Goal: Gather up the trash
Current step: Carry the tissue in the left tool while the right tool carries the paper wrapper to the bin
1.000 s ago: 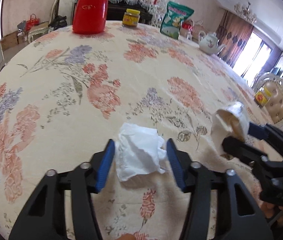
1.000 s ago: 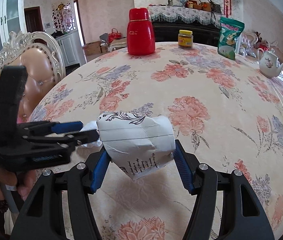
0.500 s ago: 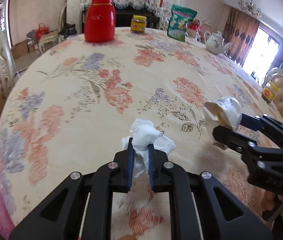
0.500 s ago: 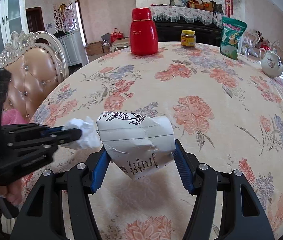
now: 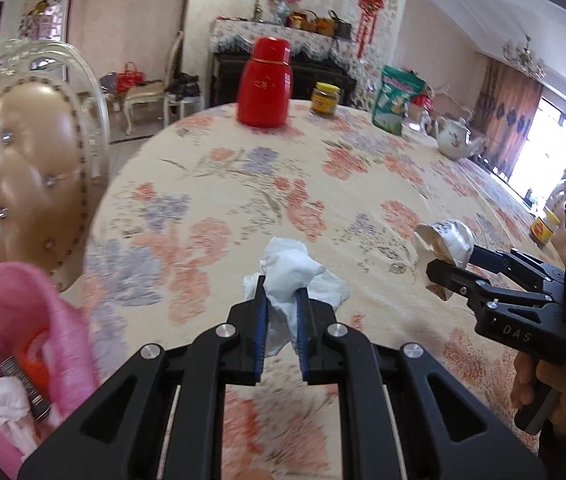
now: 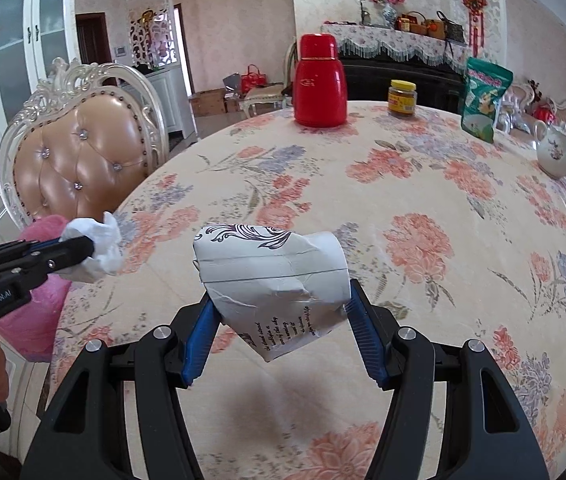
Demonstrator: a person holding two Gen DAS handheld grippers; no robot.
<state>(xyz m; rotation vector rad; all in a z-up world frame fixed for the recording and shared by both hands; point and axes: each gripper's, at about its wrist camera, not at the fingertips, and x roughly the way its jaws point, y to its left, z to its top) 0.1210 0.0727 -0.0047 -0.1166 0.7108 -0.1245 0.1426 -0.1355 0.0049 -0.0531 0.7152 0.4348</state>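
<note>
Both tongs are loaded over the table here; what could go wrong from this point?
1. The left tongs pinch only part of the crumpled tissue; loose folds hang out and may tear or slip free.
2. The crushed paper cup sits between the right tongs already deformed, so it might squirm out.
3. The pink bin bag lies off the table edge beside the chair; a drop may miss it.

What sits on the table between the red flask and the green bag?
A yellow-lidded jar stands between red flask and green bag; both wrist views show it.
</note>
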